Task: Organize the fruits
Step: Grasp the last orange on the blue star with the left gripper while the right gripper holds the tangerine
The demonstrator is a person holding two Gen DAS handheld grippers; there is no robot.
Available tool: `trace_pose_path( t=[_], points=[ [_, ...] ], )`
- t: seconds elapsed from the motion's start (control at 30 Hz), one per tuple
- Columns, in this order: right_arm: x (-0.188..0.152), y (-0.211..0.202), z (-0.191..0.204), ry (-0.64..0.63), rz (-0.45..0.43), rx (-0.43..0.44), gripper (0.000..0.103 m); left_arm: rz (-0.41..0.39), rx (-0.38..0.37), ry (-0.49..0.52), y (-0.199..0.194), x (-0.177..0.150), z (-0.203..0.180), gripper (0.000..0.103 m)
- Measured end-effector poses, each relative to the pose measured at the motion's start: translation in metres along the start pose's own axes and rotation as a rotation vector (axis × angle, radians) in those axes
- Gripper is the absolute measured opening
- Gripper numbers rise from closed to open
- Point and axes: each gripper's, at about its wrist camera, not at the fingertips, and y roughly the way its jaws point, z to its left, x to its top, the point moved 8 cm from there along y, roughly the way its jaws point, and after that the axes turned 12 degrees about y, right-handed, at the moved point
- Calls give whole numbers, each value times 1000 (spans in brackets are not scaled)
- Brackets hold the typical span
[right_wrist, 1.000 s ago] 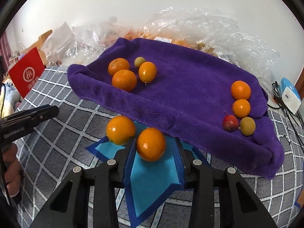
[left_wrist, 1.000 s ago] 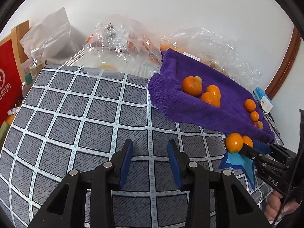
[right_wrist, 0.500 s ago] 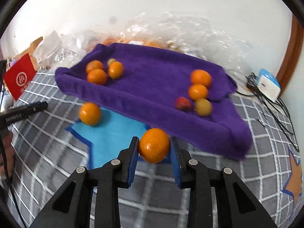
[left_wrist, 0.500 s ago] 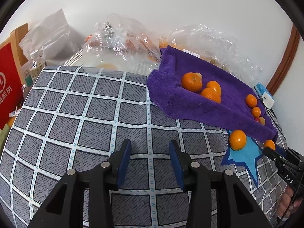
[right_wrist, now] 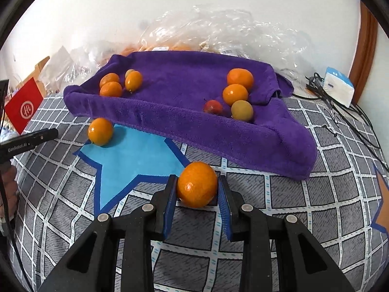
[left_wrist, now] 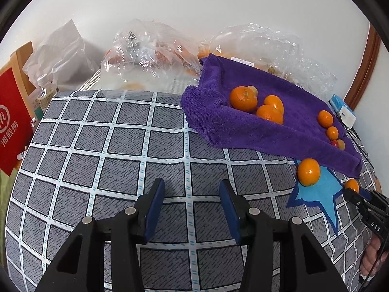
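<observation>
My right gripper is shut on an orange tangerine and holds it just in front of the purple towel. The held fruit also shows in the left wrist view. A second tangerine lies on the blue star patch at the towel's near left edge. The towel holds a group of tangerines at its left and a group at its right with a red fruit and a yellow-green one. My left gripper is open and empty over the checked cloth.
Clear plastic bags of fruit lie behind the towel against the wall. A white and blue box with black cables sits at the far right. A red paper bag and a bottle stand at the left edge.
My right gripper has pulled back from the blue star toward the right with the tangerine in it. The left gripper has barely moved.
</observation>
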Motion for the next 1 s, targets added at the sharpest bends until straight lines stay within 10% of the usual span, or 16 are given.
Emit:
trace_pose_path(
  t=[0.5,0.6,1.0],
  points=[
    [7,-7,-13,81,-48,12,32,-61,23,64,-19,8,-19,44],
    [10,-11,-17,17,-86,-101,32,-75,-57,87,-30,17,-45,44],
    [8,-5,-35,123,-39,4,32,29,-199,81,8,40,-124,46]
  ],
)
